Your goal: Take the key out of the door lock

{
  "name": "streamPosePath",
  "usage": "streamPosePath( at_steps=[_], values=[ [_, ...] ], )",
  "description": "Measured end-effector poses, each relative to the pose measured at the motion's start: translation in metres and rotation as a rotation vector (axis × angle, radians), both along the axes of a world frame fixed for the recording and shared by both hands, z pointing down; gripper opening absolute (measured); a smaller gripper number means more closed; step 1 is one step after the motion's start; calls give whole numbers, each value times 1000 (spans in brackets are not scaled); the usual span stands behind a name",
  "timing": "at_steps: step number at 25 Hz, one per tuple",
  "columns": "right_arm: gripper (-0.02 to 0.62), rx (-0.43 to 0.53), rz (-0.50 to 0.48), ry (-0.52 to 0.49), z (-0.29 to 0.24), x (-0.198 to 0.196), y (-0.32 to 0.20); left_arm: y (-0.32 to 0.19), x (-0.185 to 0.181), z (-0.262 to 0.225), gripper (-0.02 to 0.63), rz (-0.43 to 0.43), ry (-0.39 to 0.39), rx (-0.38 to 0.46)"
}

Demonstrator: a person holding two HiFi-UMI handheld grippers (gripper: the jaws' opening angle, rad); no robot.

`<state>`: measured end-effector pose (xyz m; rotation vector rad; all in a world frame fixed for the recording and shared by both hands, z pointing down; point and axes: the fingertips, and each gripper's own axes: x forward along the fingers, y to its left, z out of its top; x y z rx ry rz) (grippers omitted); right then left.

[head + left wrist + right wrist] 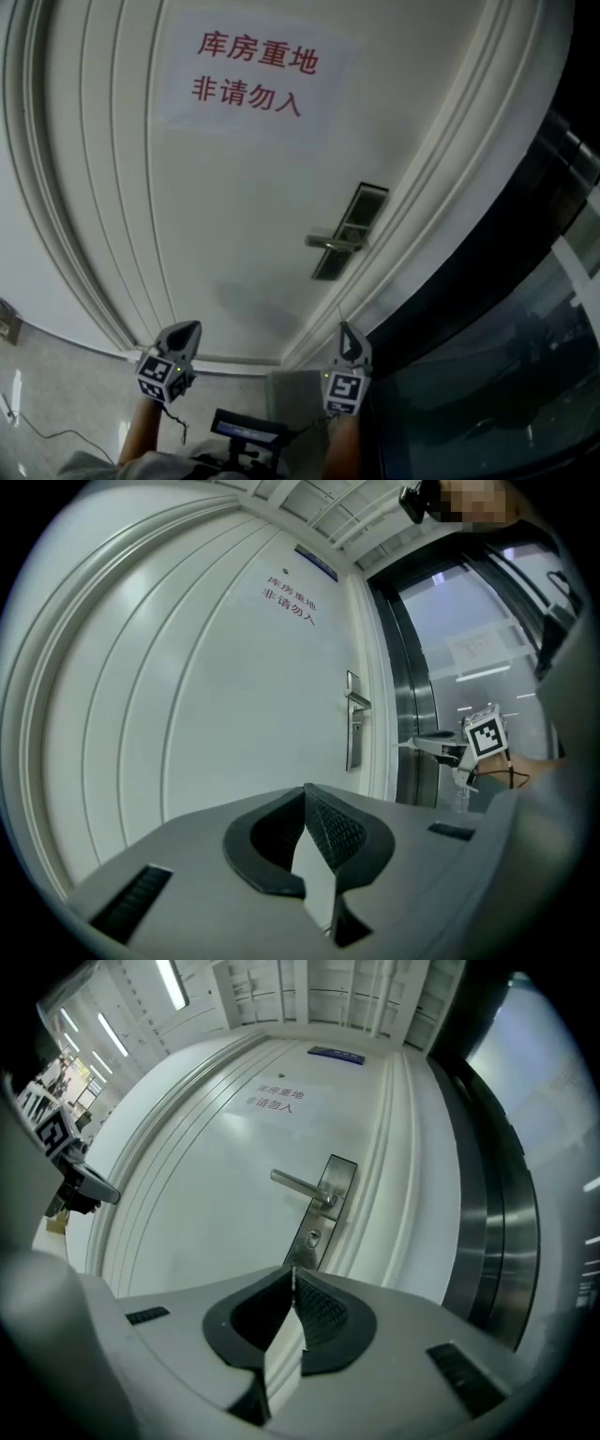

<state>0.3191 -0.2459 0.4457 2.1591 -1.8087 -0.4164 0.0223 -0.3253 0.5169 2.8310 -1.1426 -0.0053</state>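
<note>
The person's two forearms (141,429) come up from the bottom of the head view with a small dark device (246,431) between them; each carries a pair of tongs with a marker cube at its base. The left gripper (305,787) hangs low and left, well short of the door; its jaws are pressed tip to tip with nothing between them. The right gripper (292,1269) is level with it on the right, also clear of the door and pointed up at the lock; its jaws are clenched, and a thin sliver stands out past the tips, narrow enough that only its edge shows; it reads as the key (340,314), held there and away from the lock.

Beyond the tongs stands the white door (234,234), closed, with raised mouldings curving along both sides; a dark glass panel (487,375) runs just beside its right frame, and pale floor (56,375) shows at lower left. On the door's right side a metal lock plate (349,230) carries a lever handle (330,242) pointing left; below the handle, on the same plate, is the round keyhole (312,1236), with nothing seen sticking out of it. Farthest up, a paper sign (251,75) with two rows of red characters is stuck to the door.
</note>
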Motion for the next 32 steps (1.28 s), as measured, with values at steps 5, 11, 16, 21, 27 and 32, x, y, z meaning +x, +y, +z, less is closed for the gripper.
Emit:
streamPosePath(
  at_steps=[5,11,16,21,27,32],
  values=[
    [21,12,11,-97,12,-11,26,10,-4,0,6,20,-1,3],
    [21,23,15,-182,24,-31,58,28,-8,0,6,44,-3,16],
    [21,5,8,-261,39,-49,82,45,-16,-3,6,56,1,30],
    [21,17,13,-317,43,-68,109,61,-26,-3,6,78,-2,35],
    [21,42,9,-366,48,-81,137,84,-35,-6,6,113,3,52],
    [21,31,11,-388,54,-92,154,99,-42,-5,6,129,9,58]
  ],
)
